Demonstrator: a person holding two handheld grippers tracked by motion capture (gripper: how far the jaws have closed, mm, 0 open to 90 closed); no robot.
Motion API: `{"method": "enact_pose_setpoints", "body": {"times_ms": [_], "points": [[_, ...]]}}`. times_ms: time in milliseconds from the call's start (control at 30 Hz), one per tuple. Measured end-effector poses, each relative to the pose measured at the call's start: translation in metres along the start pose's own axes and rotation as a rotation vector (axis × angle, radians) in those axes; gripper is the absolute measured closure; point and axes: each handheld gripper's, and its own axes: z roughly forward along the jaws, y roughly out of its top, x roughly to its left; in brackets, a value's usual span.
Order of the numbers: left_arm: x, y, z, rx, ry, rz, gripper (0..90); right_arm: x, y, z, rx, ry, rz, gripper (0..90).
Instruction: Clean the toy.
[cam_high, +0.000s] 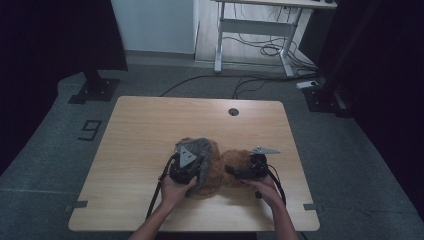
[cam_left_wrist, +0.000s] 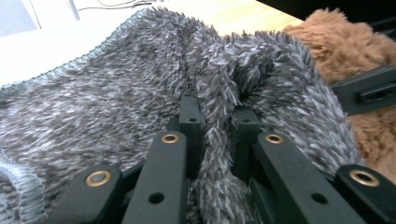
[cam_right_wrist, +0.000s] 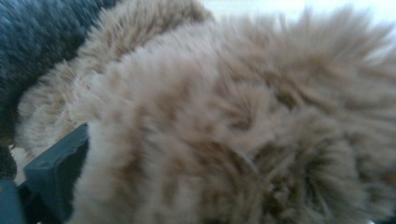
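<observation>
Grey fleece pinched between the left jaws.

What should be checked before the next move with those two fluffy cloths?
1. Left gripper has a fold of the grey fluffy cloth pinched between its jaws: ok.
2. Right gripper has hold of the brown fluffy cloth: cannot tell; fur hides its jaws.
3. Grey cloth free of the brown one: not ok, it lies draped over it.
4. Both cloths lie on the wooden table, away from its edges: ok.
</observation>
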Motion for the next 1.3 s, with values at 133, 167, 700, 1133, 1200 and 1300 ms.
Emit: {"method": "enact_pose_setpoints", "body": {"times_ms": [133, 167, 700, 1133, 1200, 1300], "points": [[0.004, -0.001, -0.006, -0.009, -0.039, -0.04, 78.4, 0.001, -0.003, -0.004, -0.008, 0.009, -0.036, 16.3], [0.006, -0.001, -0.008, -0.014, -0.052, -0.054, 78.2, 0.001, -0.004, -0.004, -0.009, 0.008, -0.047, 19.1], [0.063, -0.034, -0.032, 0.132, -0.071, -0.267, 76.9, 0.013, -0.018, -0.012, -0.089, -0.012, -0.18, 37.3], [0.071, -0.031, -0.021, 0.084, -0.168, -0.427, 80.2, 0.019, -0.018, -0.012, -0.202, 0.012, -0.219, 47.2], [0.075, -0.029, -0.02, 0.078, -0.156, -0.432, 80.5, 0.022, -0.012, -0.009, -0.221, 0.001, -0.24, 47.4], [0.084, -0.023, -0.016, 0.068, -0.134, -0.455, 80.9, 0.028, 0.0, -0.002, -0.246, -0.025, -0.279, 47.4]]}}
